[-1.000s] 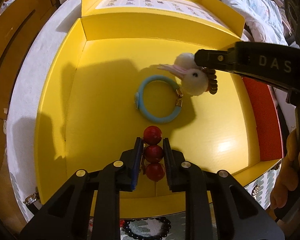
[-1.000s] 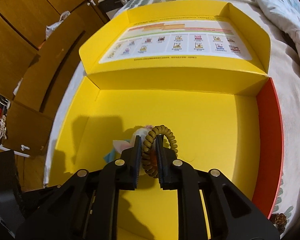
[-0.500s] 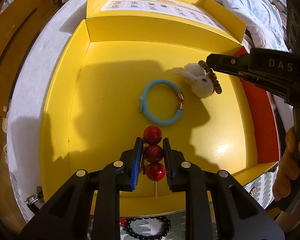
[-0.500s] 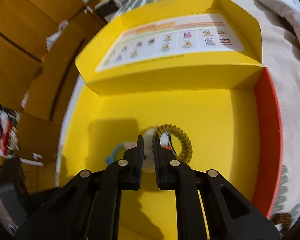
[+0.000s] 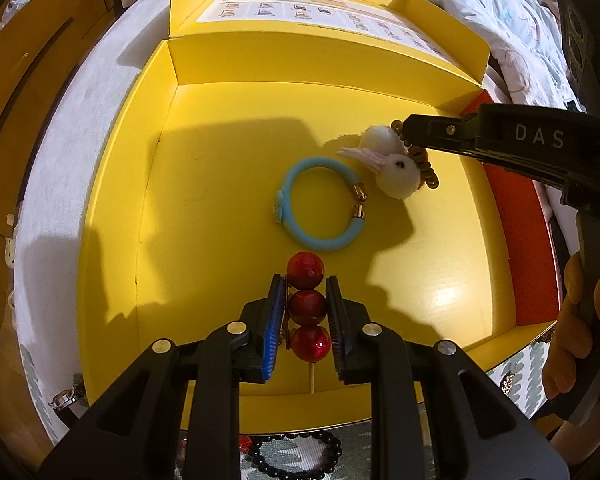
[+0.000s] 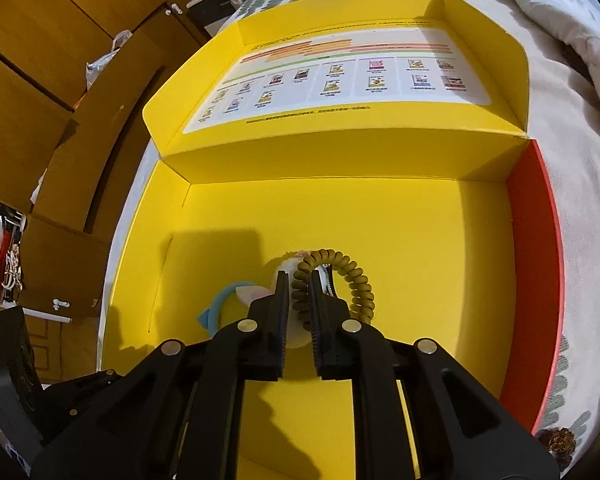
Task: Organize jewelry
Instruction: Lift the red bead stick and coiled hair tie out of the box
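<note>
- A red bead pin, three beads on a thin stick, is pinched between the pads of the left gripper; the middle bead is pressed from both sides, the top bead stands clear beyond the fingertips, and the stick pokes out below.
- The pin is held over the near part of the yellow box, just short of a blue bracelet.
- The bracelet is laid flat on the box floor, its gold-capped ends turned towards a white bunny pompom.
- A brown coil hair tie is pinched by the right gripper, whose pads are pressed almost together on one side of the loop; the rest of the loop is curled out to the right.
- The pompom is fixed to the tie and is seen beside the bracelet, over the box floor; whether it is resting on the floor cannot be told.
- The box lid, with a printed sheet inside, is folded back at the far edge.
- A black bead bracelet is left outside the box, on patterned cloth at its near wall.
</note>
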`<state>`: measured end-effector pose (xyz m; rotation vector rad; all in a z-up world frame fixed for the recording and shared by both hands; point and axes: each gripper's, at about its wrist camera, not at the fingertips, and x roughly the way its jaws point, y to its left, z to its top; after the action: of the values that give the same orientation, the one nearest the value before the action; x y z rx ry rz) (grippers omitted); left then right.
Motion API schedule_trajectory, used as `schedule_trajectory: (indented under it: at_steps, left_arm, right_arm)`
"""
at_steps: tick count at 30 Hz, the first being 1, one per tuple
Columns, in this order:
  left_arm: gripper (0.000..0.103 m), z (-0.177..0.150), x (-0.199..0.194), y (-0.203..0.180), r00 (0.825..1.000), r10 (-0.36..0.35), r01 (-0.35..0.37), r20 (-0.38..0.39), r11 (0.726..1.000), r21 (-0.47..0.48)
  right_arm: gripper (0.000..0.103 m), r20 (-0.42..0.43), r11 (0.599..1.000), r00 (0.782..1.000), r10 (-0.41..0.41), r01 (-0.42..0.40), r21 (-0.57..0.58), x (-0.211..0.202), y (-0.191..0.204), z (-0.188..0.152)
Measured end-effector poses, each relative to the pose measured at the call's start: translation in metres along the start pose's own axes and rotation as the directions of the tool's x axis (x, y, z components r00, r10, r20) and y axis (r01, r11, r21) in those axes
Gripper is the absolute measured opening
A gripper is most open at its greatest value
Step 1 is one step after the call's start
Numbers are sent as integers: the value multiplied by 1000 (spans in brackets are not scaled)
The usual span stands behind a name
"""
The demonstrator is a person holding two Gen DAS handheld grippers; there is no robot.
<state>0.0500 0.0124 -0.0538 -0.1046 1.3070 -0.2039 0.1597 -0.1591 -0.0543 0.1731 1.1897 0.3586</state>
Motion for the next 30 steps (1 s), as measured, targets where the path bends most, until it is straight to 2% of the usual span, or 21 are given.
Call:
schedule_trajectory:
  at_steps: [16, 21, 30]
  left_arm:
    - [22, 0, 6, -7, 1000, -1, 1, -4, 1000, 3]
    - [22, 1, 5, -5, 1000, -4, 4, 2, 1000, -2]
    - [22, 2, -8, 2, 999, -36, 36, 32, 999, -20]
  right_arm:
    - [12, -4, 996, 997, -77, 76, -54, 10, 11, -2]
    - [11, 15, 998, 998, -58, 58, -30, 4, 6, 0]
    - [11, 63, 999, 997, 51, -52, 16, -31, -2, 5]
